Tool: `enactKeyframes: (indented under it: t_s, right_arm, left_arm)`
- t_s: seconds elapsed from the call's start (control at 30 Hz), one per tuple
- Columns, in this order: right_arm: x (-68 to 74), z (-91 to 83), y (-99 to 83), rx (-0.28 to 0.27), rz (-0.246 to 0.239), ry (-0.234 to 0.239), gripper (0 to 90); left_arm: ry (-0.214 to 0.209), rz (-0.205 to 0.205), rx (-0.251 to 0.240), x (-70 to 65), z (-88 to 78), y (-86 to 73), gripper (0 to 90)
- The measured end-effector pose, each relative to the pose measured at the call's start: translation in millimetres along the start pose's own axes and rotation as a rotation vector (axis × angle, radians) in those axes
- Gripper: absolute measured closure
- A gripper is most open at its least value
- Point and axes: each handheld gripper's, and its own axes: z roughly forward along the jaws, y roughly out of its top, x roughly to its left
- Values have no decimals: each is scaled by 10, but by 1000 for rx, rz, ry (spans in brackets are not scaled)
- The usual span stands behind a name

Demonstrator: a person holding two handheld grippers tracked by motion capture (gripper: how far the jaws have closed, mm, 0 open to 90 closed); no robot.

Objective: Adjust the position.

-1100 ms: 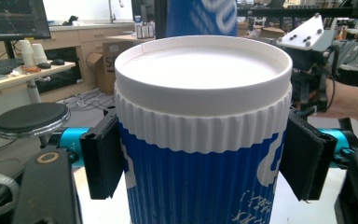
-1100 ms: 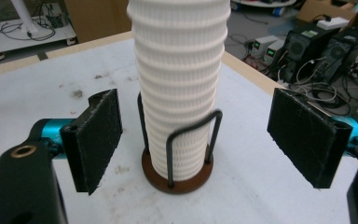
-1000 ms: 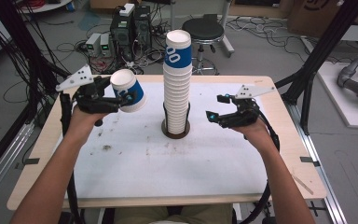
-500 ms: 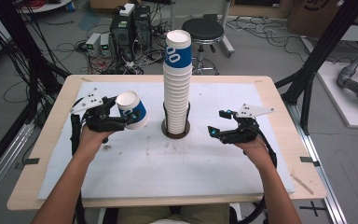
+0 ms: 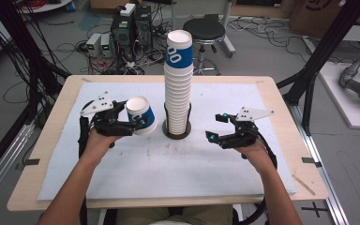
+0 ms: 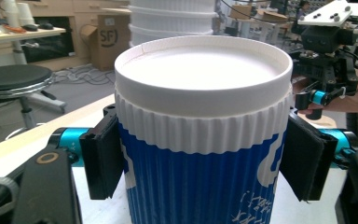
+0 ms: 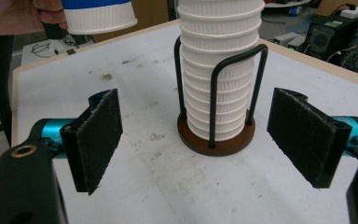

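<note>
My left gripper [image 5: 138, 124] is shut on a blue and white paper cup [image 5: 140, 114], which it holds upside down a little above the table, left of the stack. In the left gripper view both pads press the cup's [image 6: 200, 140] ribbed sides, its closed base up. A tall stack of the same cups [image 5: 178, 79] stands in a black wire holder on a brown base [image 5: 176, 135] at the table's middle. My right gripper [image 5: 215, 127] hovers right of the holder, open, with nothing between its pads [image 7: 95, 140]; it faces the stack [image 7: 219, 70].
The white mat [image 5: 168, 168] covers most of the wooden table [image 5: 281, 93], with bare room in front of the holder. Beyond the far edge are a stool [image 5: 204, 30], computer boxes [image 5: 129, 28] and cables on the floor. Black frame posts [image 5: 323, 51] stand at the table's sides.
Both hands have come down toward the table and a little nearer the person. The upside-down cup sank with the left gripper and now sits lower beside the holder.
</note>
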Motion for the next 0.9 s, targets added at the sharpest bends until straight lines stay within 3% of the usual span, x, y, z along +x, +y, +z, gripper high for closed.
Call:
enactKeyframes:
  t_s: [0.43, 0.63, 0.7, 0.9]
  right_arm:
    - [243, 149, 41, 6, -80, 105, 159]
    - [320, 182, 45, -13, -69, 150, 159]
    - [376, 217, 49, -6, -69, 201, 159]
    - [468, 314, 71, -14, -66, 209, 159]
  left_arm:
    - [-102, 40, 41, -267, 261, -1, 256]
    - [-138, 46, 48, -325, 347, -9, 256]
    - [-157, 50, 42, -359, 396, -5, 256]
    - [-192, 50, 42, -413, 494, 5, 256]
